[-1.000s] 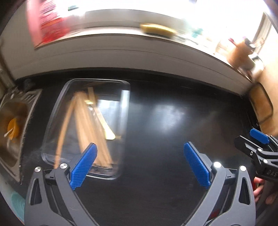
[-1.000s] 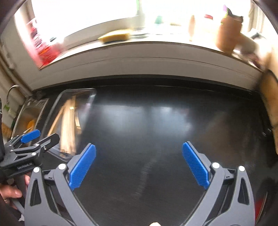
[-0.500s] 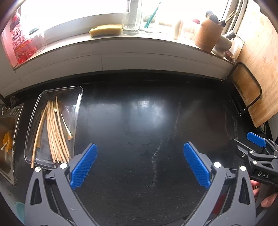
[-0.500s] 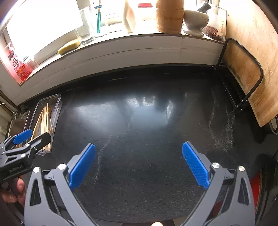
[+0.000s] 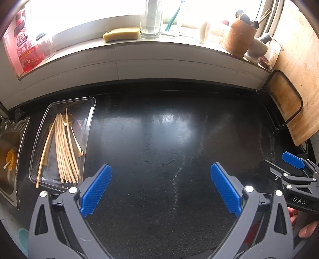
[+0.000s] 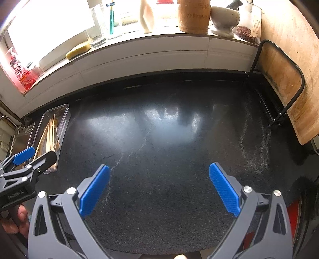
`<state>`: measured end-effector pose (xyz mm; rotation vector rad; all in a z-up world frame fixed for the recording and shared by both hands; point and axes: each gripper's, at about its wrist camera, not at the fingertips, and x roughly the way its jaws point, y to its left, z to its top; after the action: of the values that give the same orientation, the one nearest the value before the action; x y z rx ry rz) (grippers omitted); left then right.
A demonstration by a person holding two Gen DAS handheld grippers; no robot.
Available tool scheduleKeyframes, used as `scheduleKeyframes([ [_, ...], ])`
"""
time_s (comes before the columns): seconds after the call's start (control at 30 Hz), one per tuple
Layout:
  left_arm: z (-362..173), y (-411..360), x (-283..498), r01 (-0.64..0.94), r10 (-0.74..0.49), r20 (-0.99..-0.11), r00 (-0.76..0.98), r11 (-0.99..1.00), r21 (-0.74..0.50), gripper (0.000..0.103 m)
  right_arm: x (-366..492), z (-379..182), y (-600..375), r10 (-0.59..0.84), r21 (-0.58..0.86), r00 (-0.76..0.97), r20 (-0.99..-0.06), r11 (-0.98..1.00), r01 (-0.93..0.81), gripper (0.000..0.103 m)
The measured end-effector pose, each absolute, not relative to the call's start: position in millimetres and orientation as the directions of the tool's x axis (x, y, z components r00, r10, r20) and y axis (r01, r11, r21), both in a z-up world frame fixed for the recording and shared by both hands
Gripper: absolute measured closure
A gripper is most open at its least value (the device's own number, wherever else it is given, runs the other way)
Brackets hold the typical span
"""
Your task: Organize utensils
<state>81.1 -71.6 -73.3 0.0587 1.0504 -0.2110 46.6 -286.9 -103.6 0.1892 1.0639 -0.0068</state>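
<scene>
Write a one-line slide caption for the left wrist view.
Open left gripper over a black countertop; chopsticks and spoons lie in a clear tray beside the sink.

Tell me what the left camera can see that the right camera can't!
Only the left camera shows the orange thing down in the sink. Only the right camera shows the whole white bowl on the windowsill. Both show the clear tray of chopsticks, the yellow sponge, the black counter, and both grippers, left and right, open and empty.
</scene>
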Motion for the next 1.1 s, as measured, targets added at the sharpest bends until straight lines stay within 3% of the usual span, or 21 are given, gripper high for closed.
scheduleKeyframes([
  [1.1, -73, -68, 92, 0.191, -0.132, -0.865, 0.483, 0.981, -0.042, 0.006, 57, -104, -283, 0.084, 0.138, 0.487, -0.870, 0.987, 0.076, 0.006],
])
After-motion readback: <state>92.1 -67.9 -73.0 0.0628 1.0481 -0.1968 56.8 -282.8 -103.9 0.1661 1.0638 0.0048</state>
